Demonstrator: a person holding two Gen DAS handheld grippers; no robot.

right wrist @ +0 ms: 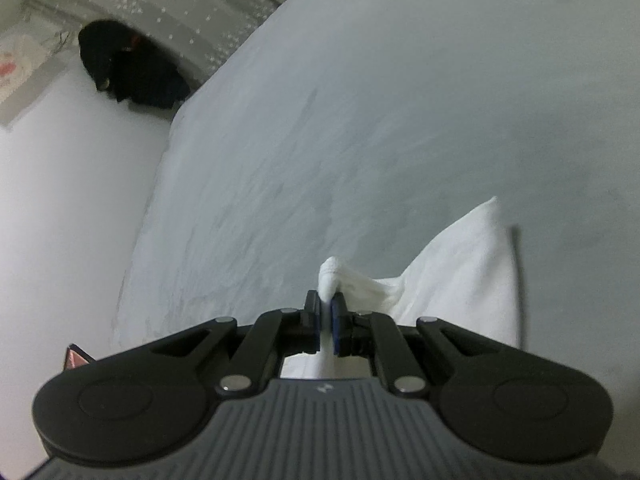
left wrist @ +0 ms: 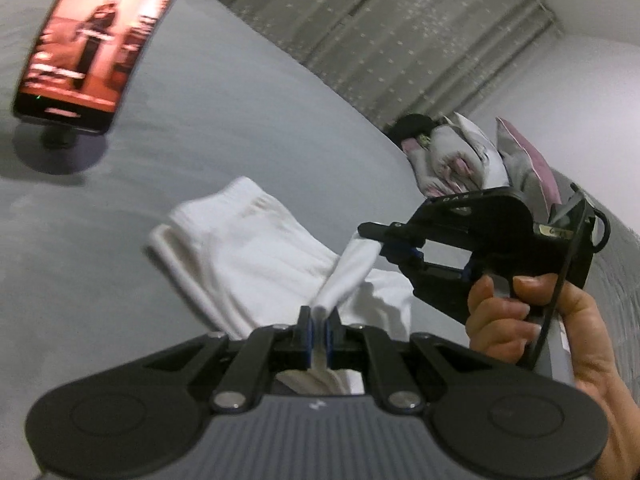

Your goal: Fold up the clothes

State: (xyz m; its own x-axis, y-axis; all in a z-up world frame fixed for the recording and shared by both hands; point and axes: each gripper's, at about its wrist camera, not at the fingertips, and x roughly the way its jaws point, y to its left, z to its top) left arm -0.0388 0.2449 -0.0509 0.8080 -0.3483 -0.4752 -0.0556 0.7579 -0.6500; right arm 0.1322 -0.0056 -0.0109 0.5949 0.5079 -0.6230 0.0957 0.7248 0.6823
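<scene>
Both grippers pinch one white garment (left wrist: 256, 248) above the grey bed (left wrist: 240, 120).

Left to right: a phone on a stand (left wrist: 92, 40), the garment's ribbed end drooping onto the bed, then the left gripper (left wrist: 320, 320) closed on one edge and the right gripper (left wrist: 380, 246) closed on the same strip beyond it. The strip between them runs taut towards the right. What kind of garment it is stays unclear; its lower part is hidden beneath the left gripper.

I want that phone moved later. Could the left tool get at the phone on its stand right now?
Probably not yet: the left tool is shut on the white garment, though bare bed lies between it and the phone.
</scene>
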